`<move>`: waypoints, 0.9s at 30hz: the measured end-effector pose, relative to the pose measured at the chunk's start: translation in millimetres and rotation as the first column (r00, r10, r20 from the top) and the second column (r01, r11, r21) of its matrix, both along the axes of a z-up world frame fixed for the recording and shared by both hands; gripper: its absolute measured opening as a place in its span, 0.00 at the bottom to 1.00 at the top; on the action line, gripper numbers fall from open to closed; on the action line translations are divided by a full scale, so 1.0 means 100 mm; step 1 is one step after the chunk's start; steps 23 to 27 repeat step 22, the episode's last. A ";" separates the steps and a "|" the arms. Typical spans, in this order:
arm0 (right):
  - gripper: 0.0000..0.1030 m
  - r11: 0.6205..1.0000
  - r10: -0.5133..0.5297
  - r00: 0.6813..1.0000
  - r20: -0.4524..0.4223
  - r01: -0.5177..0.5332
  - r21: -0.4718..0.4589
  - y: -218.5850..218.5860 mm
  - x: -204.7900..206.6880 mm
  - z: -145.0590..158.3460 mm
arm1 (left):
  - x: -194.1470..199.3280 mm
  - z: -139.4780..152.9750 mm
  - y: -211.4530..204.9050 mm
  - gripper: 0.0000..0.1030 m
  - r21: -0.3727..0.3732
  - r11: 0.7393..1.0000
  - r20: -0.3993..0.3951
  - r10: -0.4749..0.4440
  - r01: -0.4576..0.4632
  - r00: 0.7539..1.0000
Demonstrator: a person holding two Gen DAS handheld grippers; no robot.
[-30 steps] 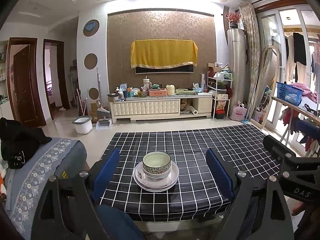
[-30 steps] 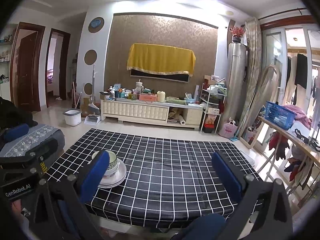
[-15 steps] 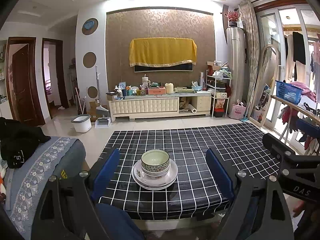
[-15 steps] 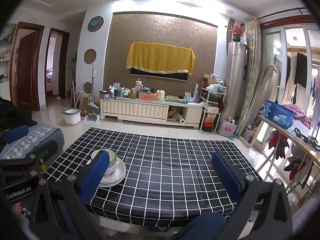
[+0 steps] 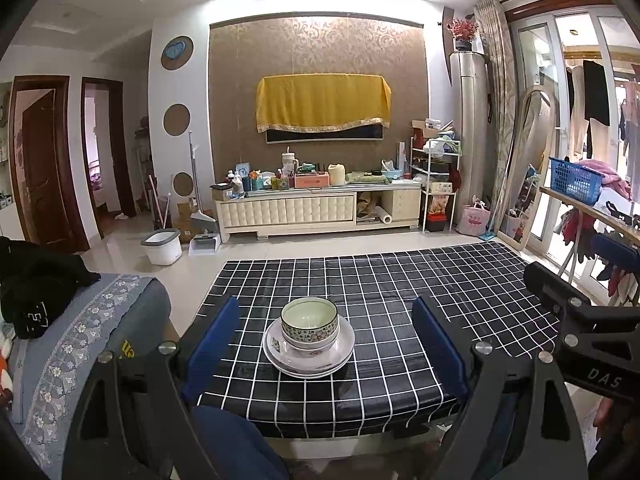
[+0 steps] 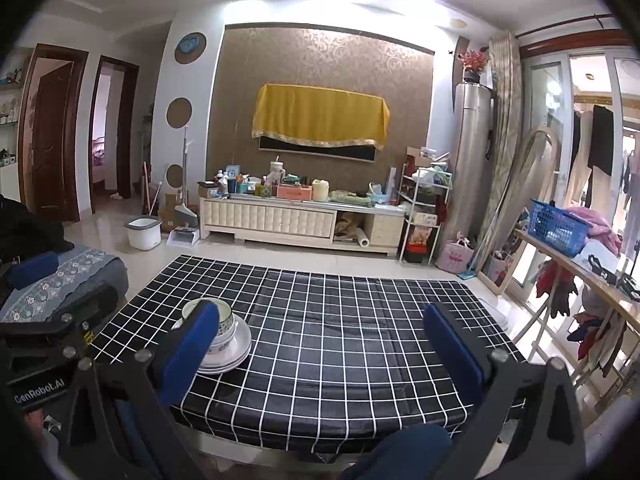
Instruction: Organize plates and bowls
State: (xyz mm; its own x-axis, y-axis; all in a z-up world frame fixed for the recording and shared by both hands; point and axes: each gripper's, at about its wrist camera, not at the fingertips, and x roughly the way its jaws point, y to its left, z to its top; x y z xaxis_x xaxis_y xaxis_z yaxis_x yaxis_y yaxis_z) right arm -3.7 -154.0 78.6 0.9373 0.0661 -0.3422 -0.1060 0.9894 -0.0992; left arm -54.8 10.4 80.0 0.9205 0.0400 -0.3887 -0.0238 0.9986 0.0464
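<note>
Since a second ago almost nothing has moved: both views have only drifted slightly, and the black white-gridded table (image 5: 400, 280) lies as before. On its near left part, stacked white plates (image 5: 309, 354) carry nested patterned bowls (image 5: 309, 322), apparently gathered into one pile. The left gripper (image 5: 324, 344) frames the pile, and the right gripper (image 6: 320, 344) hovers beside it, both spread wide and empty.

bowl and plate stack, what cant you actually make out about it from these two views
- How many plates: left wrist view, rims overlap and the bowls cover their middles.
- Left side of the stack: right wrist view, the right gripper's blue finger covers it.
- Bowl pattern: both views, too small.
- Table's near edge: both views, behind gripper bodies.
</note>
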 end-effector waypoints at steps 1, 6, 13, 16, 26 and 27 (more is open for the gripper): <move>1.00 1.000 0.000 1.000 -0.001 0.000 -0.001 0.00 0.00 0.00 | 0.00 0.00 0.00 0.84 -0.001 1.000 -0.002 0.000 0.000 1.000; 1.00 1.000 0.001 1.000 0.000 -0.001 -0.002 0.01 -0.01 0.00 | 0.00 0.00 0.01 0.84 -0.004 1.000 -0.004 0.003 -0.003 1.000; 1.00 1.000 0.000 1.000 -0.001 0.000 -0.004 0.01 -0.01 0.00 | 0.01 -0.01 0.03 0.84 0.005 1.000 -0.003 0.000 0.000 1.000; 1.00 1.000 0.000 1.000 -0.002 0.000 -0.005 0.02 -0.01 -0.01 | 0.02 -0.02 0.03 0.84 0.010 1.000 -0.007 -0.003 0.003 1.000; 1.00 1.000 0.000 1.000 -0.014 0.000 -0.006 0.01 -0.01 -0.03 | 0.01 -0.03 0.02 0.84 0.017 1.000 -0.010 -0.008 0.008 1.000; 1.00 1.000 0.000 1.000 -0.014 0.000 -0.006 0.01 -0.01 -0.03 | 0.01 -0.03 0.02 0.84 0.017 1.000 -0.010 -0.008 0.008 1.000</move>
